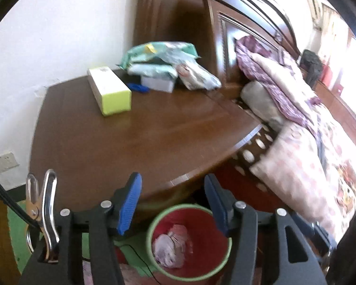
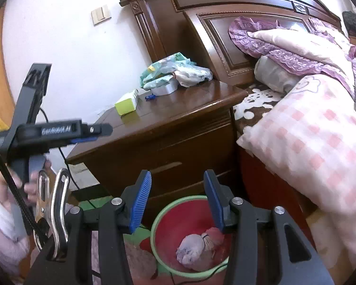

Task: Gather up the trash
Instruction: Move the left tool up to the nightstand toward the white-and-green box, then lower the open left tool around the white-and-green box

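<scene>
Both of your grippers, the left gripper [image 1: 172, 201] and the right gripper [image 2: 178, 201], hung with jaws apart and nothing between them. A tied trash bag [image 2: 197, 251] lay inside the red bin [image 2: 168, 216] below the wooden nightstand [image 1: 135, 140].

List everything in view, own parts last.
nightstand: one, brown wood, beside the bed
box: one, yellow-green, on the nightstand
plastic packets: a pile, pale green and white, at the nightstand's back
blue item: one, small, by the pile
bin: one, red with green rim, on the floor
tied bag: one, pinkish, in the bin
bed: one, pink bedding
left tongs: open, empty
right tongs: open, empty
</scene>
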`<state>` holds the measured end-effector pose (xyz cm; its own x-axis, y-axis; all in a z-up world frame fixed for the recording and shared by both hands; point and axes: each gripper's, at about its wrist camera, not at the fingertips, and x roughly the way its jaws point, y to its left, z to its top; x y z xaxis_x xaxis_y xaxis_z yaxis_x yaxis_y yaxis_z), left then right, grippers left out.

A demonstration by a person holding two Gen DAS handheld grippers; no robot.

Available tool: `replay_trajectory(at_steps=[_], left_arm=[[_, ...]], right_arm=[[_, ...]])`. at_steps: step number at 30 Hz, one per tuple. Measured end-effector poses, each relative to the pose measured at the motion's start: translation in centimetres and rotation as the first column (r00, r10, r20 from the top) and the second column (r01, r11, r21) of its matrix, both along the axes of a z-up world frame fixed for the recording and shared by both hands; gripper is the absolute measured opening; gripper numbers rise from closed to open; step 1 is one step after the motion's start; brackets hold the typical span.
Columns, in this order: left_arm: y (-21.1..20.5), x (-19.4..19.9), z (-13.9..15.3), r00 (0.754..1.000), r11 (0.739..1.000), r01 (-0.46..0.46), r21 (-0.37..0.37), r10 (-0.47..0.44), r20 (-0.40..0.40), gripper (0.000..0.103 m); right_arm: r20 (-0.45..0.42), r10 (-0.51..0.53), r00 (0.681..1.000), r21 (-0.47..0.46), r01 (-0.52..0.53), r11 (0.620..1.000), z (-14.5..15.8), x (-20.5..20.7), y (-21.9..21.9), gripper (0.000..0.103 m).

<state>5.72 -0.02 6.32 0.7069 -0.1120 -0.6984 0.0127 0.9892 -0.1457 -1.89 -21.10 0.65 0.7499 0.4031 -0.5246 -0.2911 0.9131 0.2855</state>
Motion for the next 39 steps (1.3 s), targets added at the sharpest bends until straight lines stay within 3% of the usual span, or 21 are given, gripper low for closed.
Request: replay_trajectory(at_steps=[6, 9, 13, 20, 24, 28, 39], left_arm=[[1.8, 3.8, 1.5, 0.996, 0.995, -0.087, 0.040, 0.087, -0.006, 0.060], [3.0, 6.2, 1.7, 0.992, 0.993, -0.118, 0.013, 0.119, -0.038, 0.072], [4.4, 9.1, 1.5, 0.984, 0.986, -0.165, 0.001, 0.164, -0.068, 0.072], [6.1, 14.0, 0.5, 0.961, 0.966, -0.256, 0.028, 0.258, -0.103, 0.073], [6.6, 16.5, -0.4, 0.936, 0.945, -0.314, 0.088, 0.324, -0.135, 0.073], [7.3, 18.1, -0.4, 0.921, 0.929, -0.368, 0.038, 0.370, -0.123, 0.076], [6.3, 21.6, -4.1, 0.910, 0.933, -0.347, 0.099, 0.360, -0.205, 0.080]], right_arm=[[-0.014, -0.008, 1.000, 0.025, 0.008, 1.000, -1.3, 1.0, -0.5, 0.053], [-0.021, -0.012, 1.000, 0.053, 0.013, 0.999, -2.0, 1.1, -1.0, 0.054], [-0.061, -0.024, 0.998, 0.050, 0.027, 0.998, -3.7, 1.5, -1.3, 0.054], [-0.076, -0.024, 0.997, 0.073, 0.029, 0.997, -4.2, 1.4, -2.1, 0.054], [-0.115, -0.011, 0.993, 0.101, 0.023, 0.995, -5.0, 1.8, -2.1, 0.054], [-0.141, -0.016, 0.990, 0.052, 0.024, 0.998, -5.6, 2.1, -1.5, 0.054], [-0.154, -0.026, 0.988, 0.032, 0.032, 0.999, -6.0, 2.3, -1.6, 0.054]])
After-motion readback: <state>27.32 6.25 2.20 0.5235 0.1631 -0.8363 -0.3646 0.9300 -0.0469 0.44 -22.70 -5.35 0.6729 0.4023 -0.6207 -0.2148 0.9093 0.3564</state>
